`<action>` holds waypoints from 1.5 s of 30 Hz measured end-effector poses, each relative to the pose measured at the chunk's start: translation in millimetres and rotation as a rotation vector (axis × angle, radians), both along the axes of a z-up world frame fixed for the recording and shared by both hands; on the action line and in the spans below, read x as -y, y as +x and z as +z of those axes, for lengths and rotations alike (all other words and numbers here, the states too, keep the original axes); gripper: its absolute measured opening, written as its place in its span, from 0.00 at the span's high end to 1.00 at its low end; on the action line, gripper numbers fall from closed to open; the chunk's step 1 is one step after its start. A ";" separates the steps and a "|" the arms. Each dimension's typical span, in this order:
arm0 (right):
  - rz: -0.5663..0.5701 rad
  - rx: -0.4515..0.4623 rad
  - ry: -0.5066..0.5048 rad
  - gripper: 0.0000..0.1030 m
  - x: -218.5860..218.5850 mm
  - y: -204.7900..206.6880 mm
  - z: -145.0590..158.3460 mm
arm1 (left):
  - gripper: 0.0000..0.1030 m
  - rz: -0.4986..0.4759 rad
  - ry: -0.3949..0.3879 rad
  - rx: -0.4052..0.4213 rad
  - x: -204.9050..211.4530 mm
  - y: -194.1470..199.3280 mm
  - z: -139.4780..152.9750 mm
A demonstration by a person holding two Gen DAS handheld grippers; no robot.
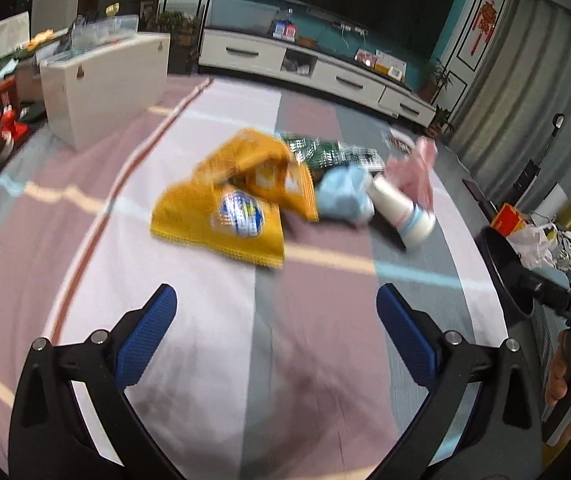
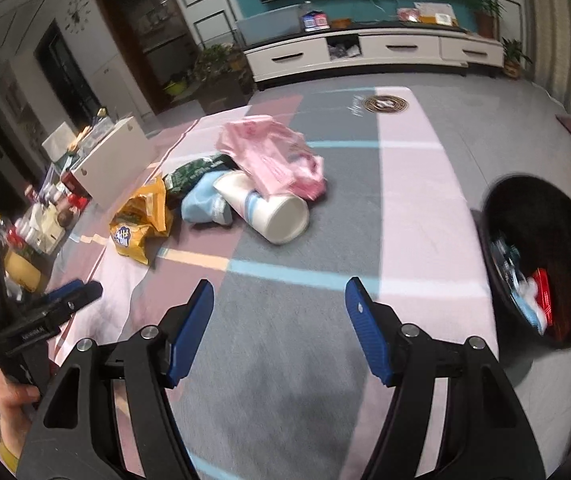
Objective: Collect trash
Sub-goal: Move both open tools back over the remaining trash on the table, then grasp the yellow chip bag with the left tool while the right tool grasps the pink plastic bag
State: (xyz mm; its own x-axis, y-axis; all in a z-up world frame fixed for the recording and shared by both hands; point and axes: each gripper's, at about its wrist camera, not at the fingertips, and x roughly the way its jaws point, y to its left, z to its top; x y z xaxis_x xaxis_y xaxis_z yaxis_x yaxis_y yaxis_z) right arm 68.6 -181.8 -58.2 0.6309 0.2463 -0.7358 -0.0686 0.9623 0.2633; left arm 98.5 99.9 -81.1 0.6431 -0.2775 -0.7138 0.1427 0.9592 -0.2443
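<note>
Shown from both wrist cameras, a heap of trash lies toward the middle of a striped tablecloth (image 2: pixel 413 208), well apart from its near edge. The left gripper (image 1: pixel 275 312) and the right gripper (image 2: pixel 279 300) both hover over bare cloth near that edge, jaws spread wide and holding nothing.

The heap, from the left side of the cloth to the right: a yellow snack bag (image 1: pixel 225 216) lying flat, a green printed wrapper (image 1: pixel 325 152) behind it, a crumpled light-blue wad (image 2: pixel 205 202), a white paper cup (image 2: pixel 269 212) on its side with its open mouth toward the near right, and a pink plastic bag (image 2: pixel 273 156) draped over the cup's base. A black trash bin (image 2: pixel 541 264) stands at the right edge of the cloth, already holding some litter.

Judged as the step in hand: reaching for a first piece. The cup is the nearest firm item to the right gripper and to the bin; closing across its wall near the mouth, gently, should avoid crushing it. The pink bag touches the cup and may drag along. The left view is motion-blurred, so fine detail of the snack bag is uncertain.
</note>
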 end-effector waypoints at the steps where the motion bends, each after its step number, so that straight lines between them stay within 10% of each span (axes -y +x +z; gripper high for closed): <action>1: 0.008 0.009 -0.013 0.35 -4.5 7.9 0.6 | 0.03 0.004 0.011 0.012 -0.6 5.7 2.7; 18: 0.046 0.077 -0.217 0.35 -39.6 115.8 -19.9 | 0.04 -0.009 0.031 0.001 -19.1 91.6 -11.3; 23: 0.036 0.087 -0.259 0.37 -40.1 127.3 -28.9 | 0.29 0.003 0.038 -0.041 -23.7 100.1 -24.2; 28: 0.034 0.069 -0.258 0.68 -38.0 130.4 -35.3 | 0.67 -0.015 0.012 -0.071 -27.1 99.7 -31.9; 45: -0.058 0.177 -0.038 0.83 14.3 66.9 9.0 | 0.80 0.032 -0.113 0.000 -34.8 43.4 8.1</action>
